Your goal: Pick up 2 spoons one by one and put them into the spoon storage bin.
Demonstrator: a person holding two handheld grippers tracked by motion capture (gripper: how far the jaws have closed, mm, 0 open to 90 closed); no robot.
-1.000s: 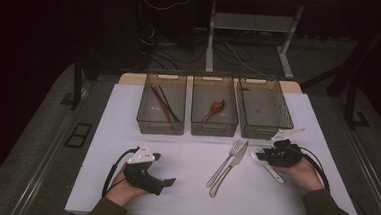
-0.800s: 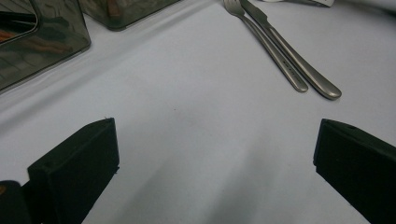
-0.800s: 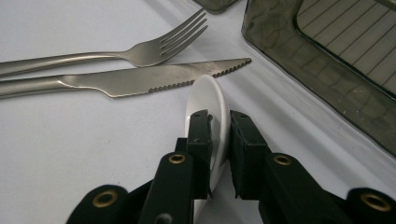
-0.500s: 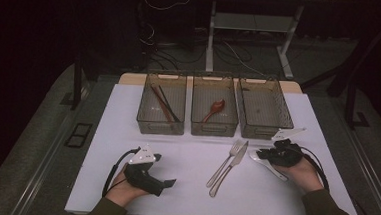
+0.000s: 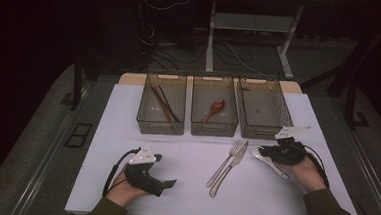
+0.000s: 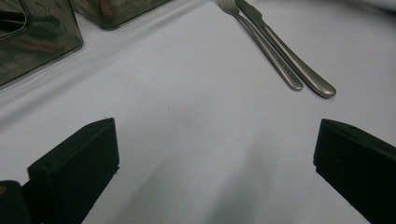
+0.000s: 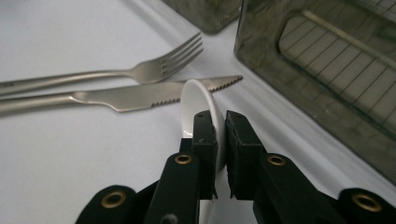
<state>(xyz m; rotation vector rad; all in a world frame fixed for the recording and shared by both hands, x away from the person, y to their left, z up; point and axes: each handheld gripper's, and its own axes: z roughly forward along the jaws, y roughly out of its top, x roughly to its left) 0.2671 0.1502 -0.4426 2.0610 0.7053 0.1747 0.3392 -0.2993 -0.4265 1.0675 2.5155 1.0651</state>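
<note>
The glossy white ceramic soup spoon [image 7: 201,109] is the thing in hand: it has a smooth, rounded bowl with a thin rim, and in the right gripper view that bowl stands on edge, pinched between the two black jaws of the right gripper [image 7: 219,133], which are clenched on it. In the high view the white spoon [image 5: 268,161] sits at the right side of the white table mat [image 5: 183,187], under the right gripper [image 5: 282,152], just right of the silver metal fork [image 5: 225,162] and the silver serrated table knife [image 5: 231,166], which lie side by side. Its short handle runs toward the person's right hand; most of the bowl is covered by the gripper there. In the right gripper view the knife's [image 7: 154,95] toothed tip passes behind the spoon's rim and the fork [image 7: 140,72] lies beyond it; whether spoon and knife touch cannot be told.

The left gripper [image 5: 147,174] rests low at the front left of the mat, its jaws spread wide with nothing between them, as the left gripper view shows over bare mat.

Three smoky translucent plastic bins stand in a row at the back: the left bin [image 5: 160,126] holds dark chopsticks [image 5: 163,103], the middle bin [image 5: 213,129] a reddish-brown wooden spoon [image 5: 213,110], and the right bin [image 5: 265,129] looks bare, though its tinted walls and the dim light make that hard to judge. The bins are cut off at the frame edges in both gripper views.
</note>
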